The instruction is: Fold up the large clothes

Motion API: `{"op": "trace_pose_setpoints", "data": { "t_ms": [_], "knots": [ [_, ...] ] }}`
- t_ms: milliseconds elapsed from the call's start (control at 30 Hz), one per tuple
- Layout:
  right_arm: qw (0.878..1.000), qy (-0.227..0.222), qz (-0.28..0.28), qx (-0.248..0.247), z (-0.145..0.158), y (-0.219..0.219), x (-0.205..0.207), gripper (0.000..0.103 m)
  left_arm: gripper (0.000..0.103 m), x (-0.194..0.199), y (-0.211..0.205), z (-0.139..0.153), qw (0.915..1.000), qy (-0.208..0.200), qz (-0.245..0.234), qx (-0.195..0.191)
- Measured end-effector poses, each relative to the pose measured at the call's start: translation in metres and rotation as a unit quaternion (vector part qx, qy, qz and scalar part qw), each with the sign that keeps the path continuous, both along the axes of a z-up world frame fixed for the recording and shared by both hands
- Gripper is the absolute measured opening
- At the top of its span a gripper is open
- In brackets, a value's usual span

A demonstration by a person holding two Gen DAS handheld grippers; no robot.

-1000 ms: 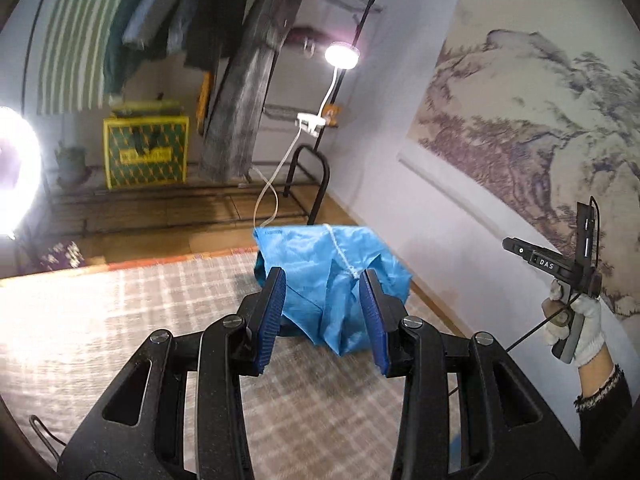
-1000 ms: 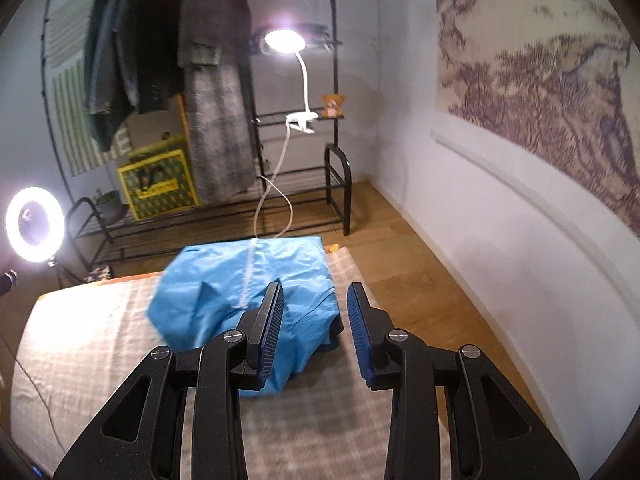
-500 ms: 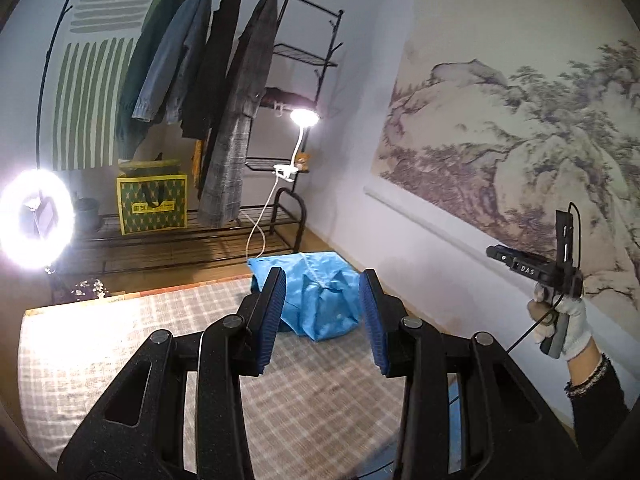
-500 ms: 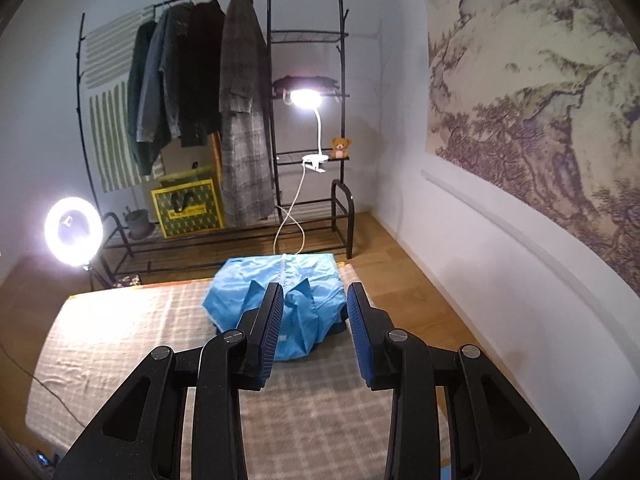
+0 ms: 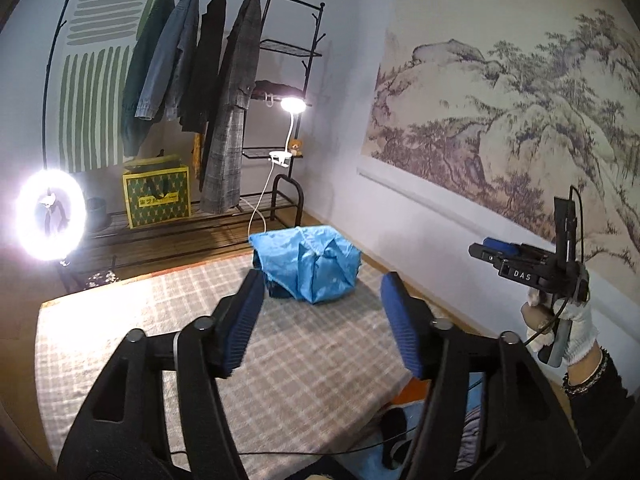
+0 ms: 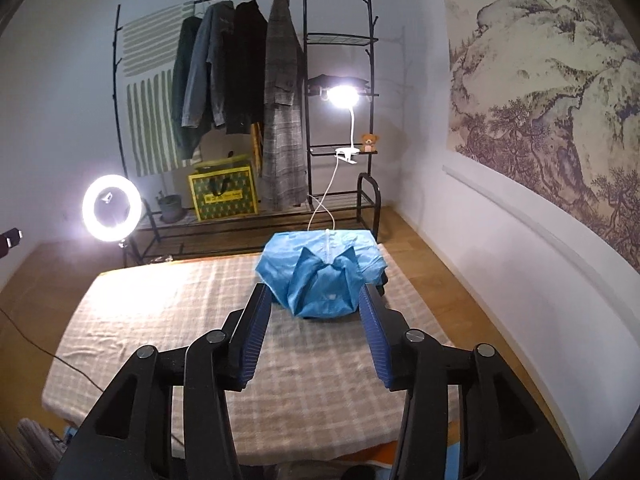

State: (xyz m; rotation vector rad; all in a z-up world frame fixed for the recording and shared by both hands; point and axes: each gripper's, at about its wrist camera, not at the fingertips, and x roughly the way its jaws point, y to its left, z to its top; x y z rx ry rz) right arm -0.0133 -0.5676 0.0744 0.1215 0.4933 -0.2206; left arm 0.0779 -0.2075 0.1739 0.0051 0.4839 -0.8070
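Right wrist view, blue garment (image 6: 324, 276) bundled at checked mat's (image 6: 160, 320) far edge, both grippers (image 6: 316, 336) (image 5: 320, 320) opening, empty.

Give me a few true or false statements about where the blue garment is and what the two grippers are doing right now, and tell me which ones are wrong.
1. The blue garment lies folded on the checked cover. True.
2. The left gripper is clamped on the garment. False: its jaws are opening, nothing is between them, and the garment lies farther off.
3. The right gripper holds nothing. True: its jaws are opening and empty.
4. The garment sits at the near edge of the cover. False: it is at the far end, towards the clothes rack.
5. A lit ring light stands left of the cover. True.
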Motion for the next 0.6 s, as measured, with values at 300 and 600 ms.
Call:
{"op": "trace_pose_setpoints", "data": {
  "t_ms": [300, 600],
  "knots": [
    [0.998, -0.009, -0.062, -0.011, -0.034, 0.025, 0.012, 0.082, 0.090, 0.004, -0.006, -0.060, 0.9995, 0.005, 0.027, 0.015],
    [0.997, -0.011, -0.070, -0.013, -0.065, 0.041, 0.036, 0.084, 0.099, 0.023, -0.014, -0.108, 0.9966, -0.006, 0.065, 0.050]
  ]
}}
